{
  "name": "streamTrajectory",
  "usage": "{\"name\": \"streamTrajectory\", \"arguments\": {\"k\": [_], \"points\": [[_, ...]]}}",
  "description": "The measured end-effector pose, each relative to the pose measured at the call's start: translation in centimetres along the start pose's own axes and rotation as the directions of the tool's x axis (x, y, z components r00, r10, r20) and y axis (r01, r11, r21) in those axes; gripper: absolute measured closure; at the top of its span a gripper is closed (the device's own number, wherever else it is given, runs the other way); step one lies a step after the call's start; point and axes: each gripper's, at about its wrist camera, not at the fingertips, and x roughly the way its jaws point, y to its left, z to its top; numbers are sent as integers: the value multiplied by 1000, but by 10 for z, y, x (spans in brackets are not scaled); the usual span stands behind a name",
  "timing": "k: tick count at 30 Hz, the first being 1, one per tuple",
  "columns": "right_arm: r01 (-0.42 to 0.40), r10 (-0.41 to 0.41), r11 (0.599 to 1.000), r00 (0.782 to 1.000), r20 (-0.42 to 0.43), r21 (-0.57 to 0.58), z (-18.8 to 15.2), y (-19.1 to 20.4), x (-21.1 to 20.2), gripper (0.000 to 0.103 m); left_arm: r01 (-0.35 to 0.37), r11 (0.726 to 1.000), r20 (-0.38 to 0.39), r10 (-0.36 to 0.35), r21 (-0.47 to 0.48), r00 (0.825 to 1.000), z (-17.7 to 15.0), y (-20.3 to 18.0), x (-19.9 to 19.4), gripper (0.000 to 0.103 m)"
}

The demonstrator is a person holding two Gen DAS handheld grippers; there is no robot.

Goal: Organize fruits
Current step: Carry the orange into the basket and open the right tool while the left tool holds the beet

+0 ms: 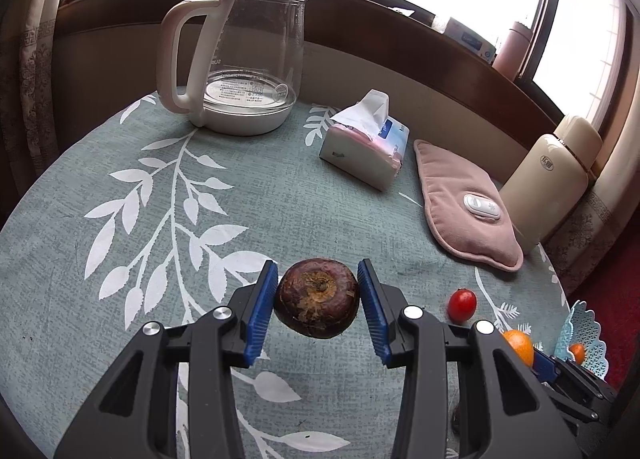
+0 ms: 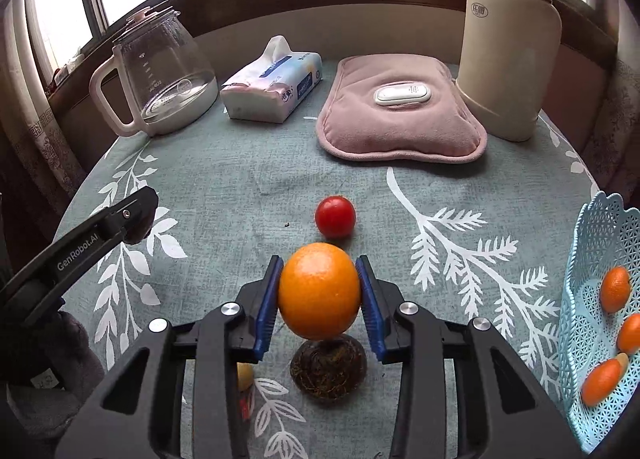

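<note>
My left gripper (image 1: 318,301) is shut on a dark brown water chestnut (image 1: 317,304) and holds it above the tablecloth. My right gripper (image 2: 319,293) is shut on an orange (image 2: 319,291), held above a second brown water chestnut (image 2: 328,369) lying on the cloth. A red cherry tomato (image 2: 335,216) lies just beyond the orange; it also shows in the left wrist view (image 1: 462,304). A light blue mesh basket (image 2: 580,299) at the right table edge holds three small oranges (image 2: 616,289). A small yellow fruit (image 2: 245,376) peeks from behind my right gripper's left finger.
At the back of the round table stand a glass kettle (image 1: 240,59), a tissue pack (image 1: 366,143), a pink heating pad (image 1: 464,203) and a cream thermos (image 1: 548,175). The left gripper's arm (image 2: 80,243) shows at the left in the right wrist view.
</note>
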Motion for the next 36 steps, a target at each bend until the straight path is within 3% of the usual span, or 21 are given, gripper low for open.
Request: {"name": "streamTrajectory", "arguments": {"k": [20, 36], "points": [[63, -75, 991, 992, 98, 116, -6, -52, -64, 65, 124, 992, -18, -124, 24, 992, -6, -18, -5, 61], [157, -184, 948, 980, 73, 276, -34, -120, -86, 65, 185, 980, -16, -184, 77, 983, -12, -36, -13, 61]]}}
